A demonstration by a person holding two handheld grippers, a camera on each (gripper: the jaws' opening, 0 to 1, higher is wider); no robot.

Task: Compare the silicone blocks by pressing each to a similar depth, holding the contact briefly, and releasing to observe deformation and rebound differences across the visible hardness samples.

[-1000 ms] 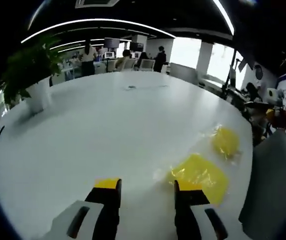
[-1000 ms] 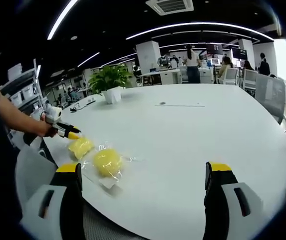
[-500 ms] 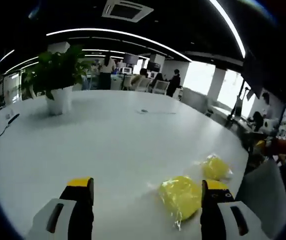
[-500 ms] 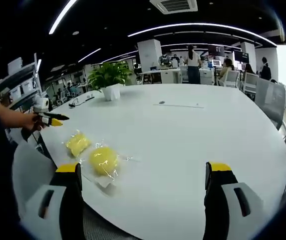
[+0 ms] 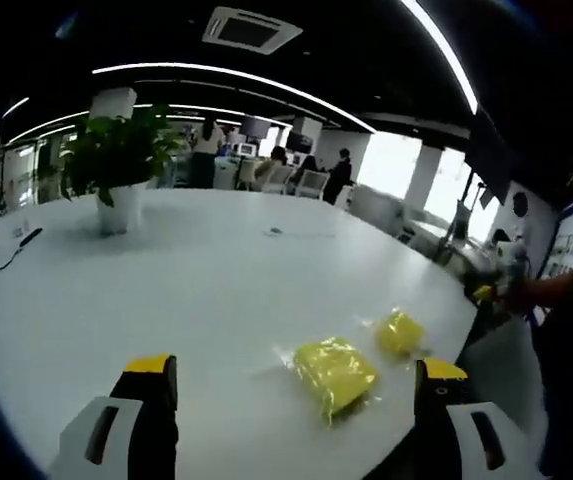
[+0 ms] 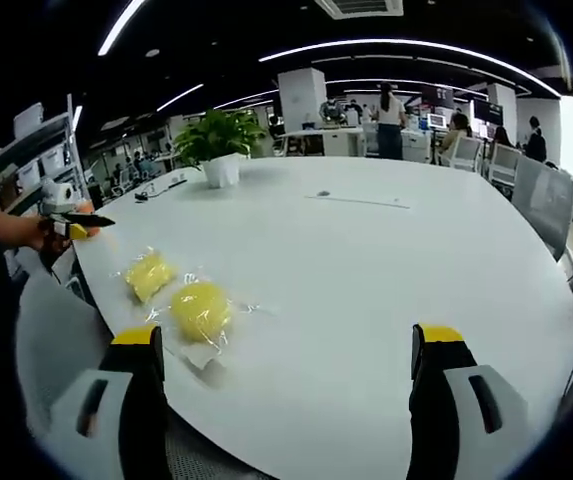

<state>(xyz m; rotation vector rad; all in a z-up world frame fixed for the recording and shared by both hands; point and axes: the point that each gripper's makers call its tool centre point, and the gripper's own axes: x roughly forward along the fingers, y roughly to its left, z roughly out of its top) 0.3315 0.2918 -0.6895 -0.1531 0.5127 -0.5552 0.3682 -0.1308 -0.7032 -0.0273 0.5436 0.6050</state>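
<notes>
Both grippers hold nothing, jaws spread wide: the left gripper (image 5: 291, 375) and the right gripper (image 6: 291, 340) hang over the white table (image 5: 186, 270). Two bagged yellow silicone blocks (image 5: 334, 368) (image 6: 201, 308) lie lower centre-right in the left gripper view, lower left in the right gripper view. A potted plant (image 5: 116, 165) stands upper left; chairs (image 6: 541, 200) sit at right.

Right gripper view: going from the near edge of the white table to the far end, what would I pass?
Round yellow block in plastic wrap → flatter yellow block in its bag → small dark thing mid-table → potted plant.
</notes>
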